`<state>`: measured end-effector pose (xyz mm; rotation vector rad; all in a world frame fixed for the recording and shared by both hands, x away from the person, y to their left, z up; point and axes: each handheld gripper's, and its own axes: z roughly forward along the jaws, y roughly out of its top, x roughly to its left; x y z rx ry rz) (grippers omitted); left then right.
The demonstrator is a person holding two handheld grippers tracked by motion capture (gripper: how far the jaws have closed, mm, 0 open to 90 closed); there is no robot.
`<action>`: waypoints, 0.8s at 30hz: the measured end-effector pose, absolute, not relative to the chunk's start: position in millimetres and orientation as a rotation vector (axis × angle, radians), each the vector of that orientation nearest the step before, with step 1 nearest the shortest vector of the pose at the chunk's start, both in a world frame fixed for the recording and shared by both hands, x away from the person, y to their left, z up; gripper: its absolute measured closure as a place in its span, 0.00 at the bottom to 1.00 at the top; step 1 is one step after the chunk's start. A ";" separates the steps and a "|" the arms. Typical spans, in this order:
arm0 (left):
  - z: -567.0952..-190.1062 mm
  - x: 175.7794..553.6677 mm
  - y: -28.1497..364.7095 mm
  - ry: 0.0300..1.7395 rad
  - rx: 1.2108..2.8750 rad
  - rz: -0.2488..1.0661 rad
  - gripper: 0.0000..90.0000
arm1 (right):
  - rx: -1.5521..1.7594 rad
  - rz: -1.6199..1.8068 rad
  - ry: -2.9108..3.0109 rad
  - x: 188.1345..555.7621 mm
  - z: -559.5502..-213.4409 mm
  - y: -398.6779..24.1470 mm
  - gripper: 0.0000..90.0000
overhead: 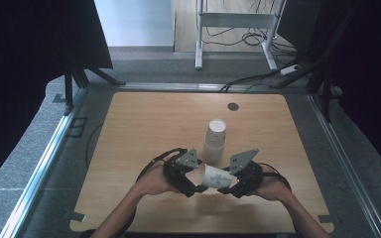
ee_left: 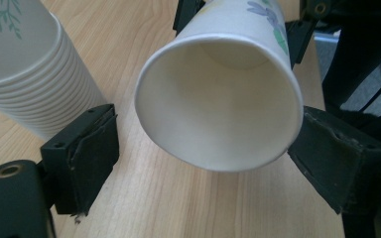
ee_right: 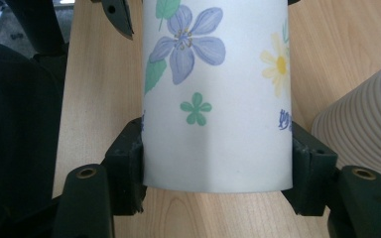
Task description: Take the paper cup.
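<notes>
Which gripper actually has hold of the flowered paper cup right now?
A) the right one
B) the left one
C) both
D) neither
A: the right gripper clamps the flowered paper cup near its base, while the left gripper has its jaws standing off the rim.

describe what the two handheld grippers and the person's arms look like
Both the left gripper and the right gripper are black, boxy two-jaw tools, each topped by a grey three-cornered plate and trailing a looping black cable. The jaws end in blocky black pads with worn, ragged edges, and brass-coloured rivets show at the joints. The forearms are bare, without sleeves.
</notes>
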<state>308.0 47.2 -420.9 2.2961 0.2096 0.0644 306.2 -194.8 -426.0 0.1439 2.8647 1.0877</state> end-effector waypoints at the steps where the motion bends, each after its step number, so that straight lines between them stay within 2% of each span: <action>1: -421.0 308.0 47.5 0.210 2.289 0.060 0.15 | 0.147 1.102 2.854 305.5 -427.0 -195.4 0.41; 24: -430.9 313.4 48.5 0.242 2.205 -0.062 0.19 | 0.097 1.267 2.751 299.5 -445.4 -202.8 0.41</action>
